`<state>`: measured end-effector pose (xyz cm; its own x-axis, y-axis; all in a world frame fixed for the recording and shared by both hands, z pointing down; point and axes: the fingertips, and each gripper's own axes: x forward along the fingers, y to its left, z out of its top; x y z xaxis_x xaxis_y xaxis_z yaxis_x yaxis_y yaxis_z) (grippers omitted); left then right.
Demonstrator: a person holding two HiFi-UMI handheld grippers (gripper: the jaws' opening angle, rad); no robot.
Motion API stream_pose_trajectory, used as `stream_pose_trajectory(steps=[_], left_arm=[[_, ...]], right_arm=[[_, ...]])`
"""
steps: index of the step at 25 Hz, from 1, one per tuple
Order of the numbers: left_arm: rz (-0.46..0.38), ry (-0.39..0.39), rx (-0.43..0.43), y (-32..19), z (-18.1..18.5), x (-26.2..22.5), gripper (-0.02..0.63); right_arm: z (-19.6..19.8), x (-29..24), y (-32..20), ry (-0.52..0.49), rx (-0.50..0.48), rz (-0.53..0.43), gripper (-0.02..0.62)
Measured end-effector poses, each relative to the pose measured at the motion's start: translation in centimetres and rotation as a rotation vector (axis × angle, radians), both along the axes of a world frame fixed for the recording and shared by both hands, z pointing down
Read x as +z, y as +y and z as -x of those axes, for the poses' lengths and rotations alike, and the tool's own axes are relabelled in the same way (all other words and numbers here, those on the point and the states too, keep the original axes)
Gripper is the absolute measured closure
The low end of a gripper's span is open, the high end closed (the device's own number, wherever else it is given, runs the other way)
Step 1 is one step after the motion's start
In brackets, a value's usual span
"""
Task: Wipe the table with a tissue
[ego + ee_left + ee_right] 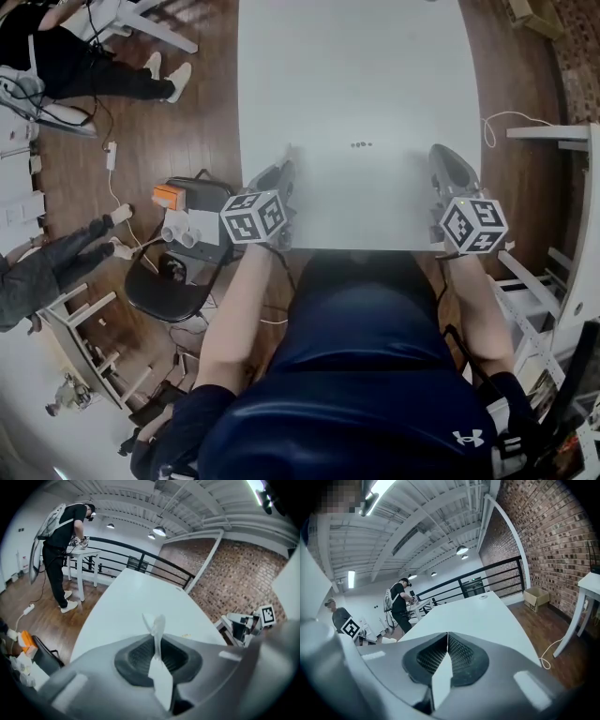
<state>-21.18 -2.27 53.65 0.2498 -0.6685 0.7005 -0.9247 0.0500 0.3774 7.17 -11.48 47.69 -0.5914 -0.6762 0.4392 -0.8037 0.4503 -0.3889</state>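
Observation:
The white table stretches away from me, and a few small dark specks lie near its front middle. My left gripper rests at the front left edge of the table. In the left gripper view it is shut on a thin strip of white tissue that sticks up past the jaw tips. My right gripper sits at the front right edge. In its own view it is shut with nothing showing between the jaws.
A black chair with an orange-and-white box stands on the wood floor left of the table. A person's legs and another person are further left. A white rack and a cable are on the right.

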Motion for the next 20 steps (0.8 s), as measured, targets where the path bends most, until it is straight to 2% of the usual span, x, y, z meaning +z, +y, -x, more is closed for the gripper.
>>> stream_pose_trajectory(steps=[6, 10, 20], left_arm=[[0.097, -0.099, 0.068, -1.4, -0.7, 2.6, 0.584], [0.173, -0.146, 0.079, -1.8, -0.6, 4.0, 0.584], [0.234, -0.142, 0.153, -2.1, -2.9, 5.4, 0.586]], right_arm=[[-1.0, 1.9, 0.0, -0.01, 0.02, 0.051, 0.583], [-1.5, 2.7, 0.0, -0.02, 0.031, 0.076, 0.583], [-1.4, 3.6, 0.5, -0.057, 0.025, 0.104, 0.583]])
